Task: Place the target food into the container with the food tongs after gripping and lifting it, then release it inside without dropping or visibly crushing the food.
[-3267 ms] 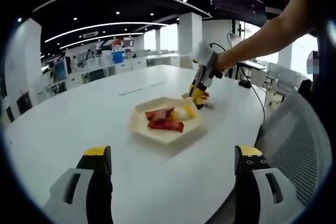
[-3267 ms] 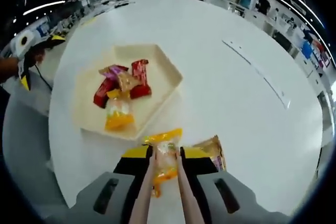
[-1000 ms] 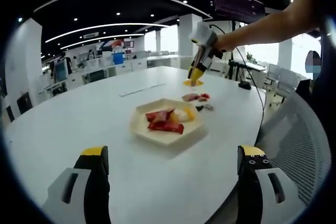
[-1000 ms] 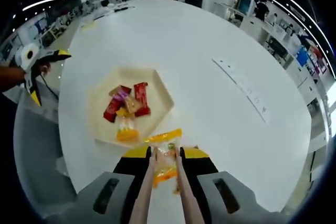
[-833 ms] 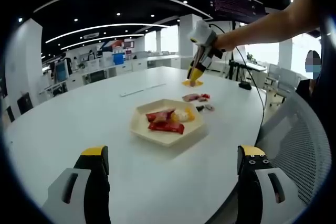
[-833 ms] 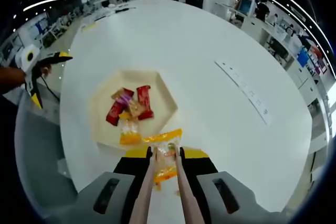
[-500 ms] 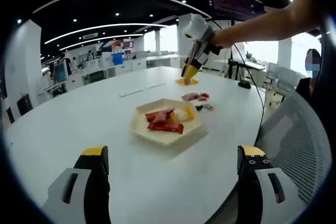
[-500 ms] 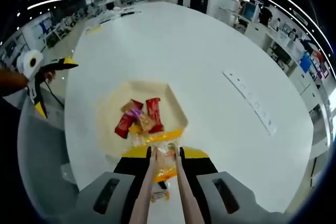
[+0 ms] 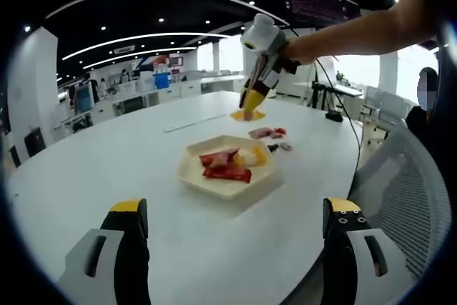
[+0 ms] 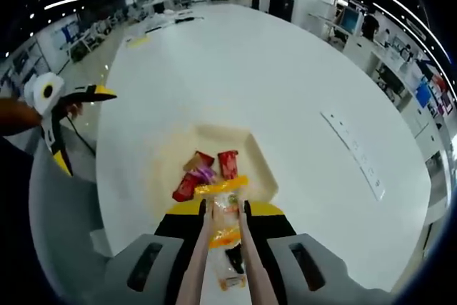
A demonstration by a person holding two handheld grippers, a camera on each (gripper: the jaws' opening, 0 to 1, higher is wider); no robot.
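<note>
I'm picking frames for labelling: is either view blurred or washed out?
Left gripper view: the tray is sharp, the windows behind are blown out. Right gripper view: the tray is smeared by blur, the snack packet in the tongs stays fairly crisp.

Open-plan office: rows of desks (image 9: 153, 91), monitors (image 9: 81, 95), ceiling downlights (image 9: 128, 35).

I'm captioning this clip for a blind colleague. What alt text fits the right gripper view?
The right gripper holds tongs that pinch a yellow snack packet above a white table. Just beyond lies a cream hexagonal tray holding red wrapped snacks. The left gripper shows at the left edge.
</note>
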